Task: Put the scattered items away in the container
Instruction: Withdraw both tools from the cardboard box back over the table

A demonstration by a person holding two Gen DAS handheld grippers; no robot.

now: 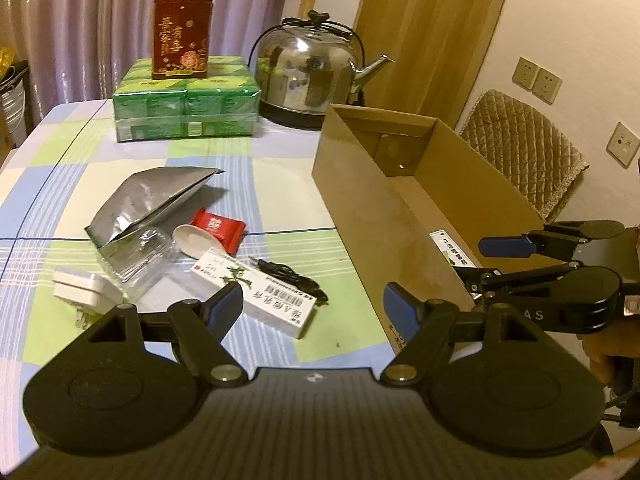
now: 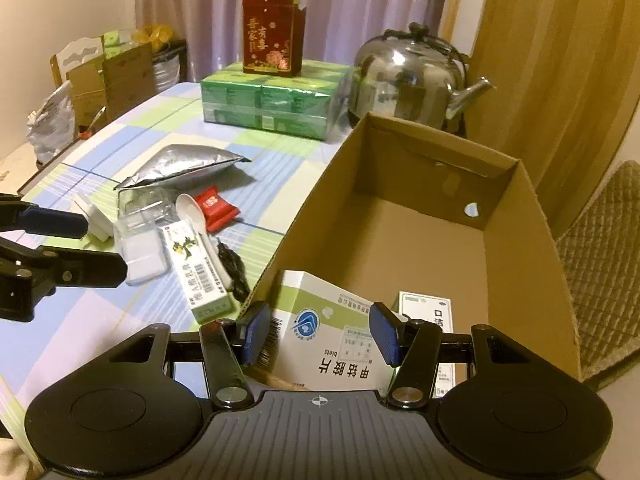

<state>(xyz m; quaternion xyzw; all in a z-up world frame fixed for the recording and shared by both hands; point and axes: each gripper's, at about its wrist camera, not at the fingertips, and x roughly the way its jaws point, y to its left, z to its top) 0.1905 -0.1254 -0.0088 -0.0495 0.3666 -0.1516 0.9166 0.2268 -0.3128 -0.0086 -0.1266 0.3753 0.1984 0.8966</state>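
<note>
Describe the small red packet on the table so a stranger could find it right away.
Start at the open cardboard box, then look left to the cluttered pile on the checked tablecloth. The red packet lies beside the white spoon, below the silver foil bag; it's the pile's only red item.

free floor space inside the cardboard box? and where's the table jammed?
Free: the brown cardboard box, bare floor from its far wall to the two white medicine cartons at the near end. Crowded: table left of it, around the silver foil pouch, white spoon and red packet.
</note>
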